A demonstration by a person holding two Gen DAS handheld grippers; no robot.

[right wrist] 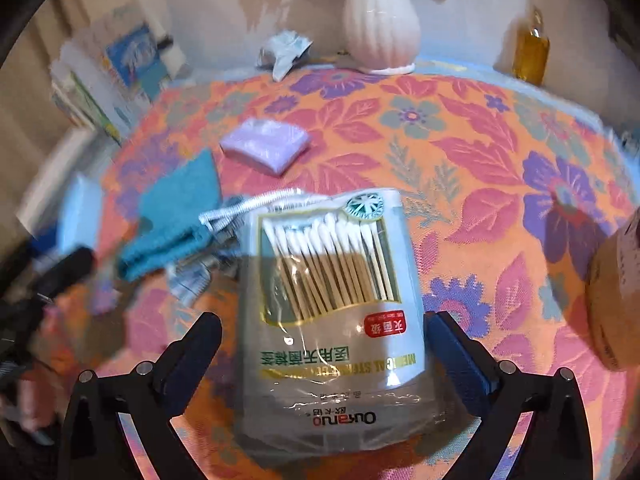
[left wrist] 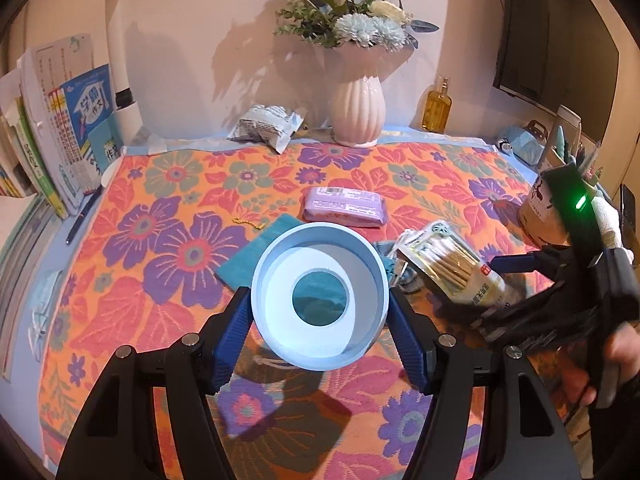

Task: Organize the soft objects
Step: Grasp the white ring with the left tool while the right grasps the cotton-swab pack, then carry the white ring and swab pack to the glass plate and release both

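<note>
So the thing that matters here is how the cotton swab pack [right wrist: 332,312] sits relative to the right gripper [right wrist: 324,356]. In the right wrist view the pack lies dead centre between the two fingers [right wrist: 460,356], with its long axis running straight away from the camera, swab tips pointing toward the far side of the counter [right wrist: 460,128]. The fingers are spread wide, with a visible gap on each side of the pack, so they aren't squeezing anything yet. Whether the pack rests flat on the floral cloth or is slightly tilted up I can't really tell, since that view is blurry.

The left gripper [left wrist: 320,320] is busy: its fingers [left wrist: 232,336] are clamped on either side of a light blue round tub [left wrist: 320,296], held tipped so the open mouth faces the camera. You can see a teal cloth [left wrist: 248,256] through its clear bottom. From the left view the swab pack [left wrist: 452,268] lies just to the right of the tub.

My guess is the right hand is the one to grab the pack, being lined up on it already, and closing across the short width looks like the easy move. The purple tissue pack [left wrist: 344,206] sits farther back, well apart from both.
</note>
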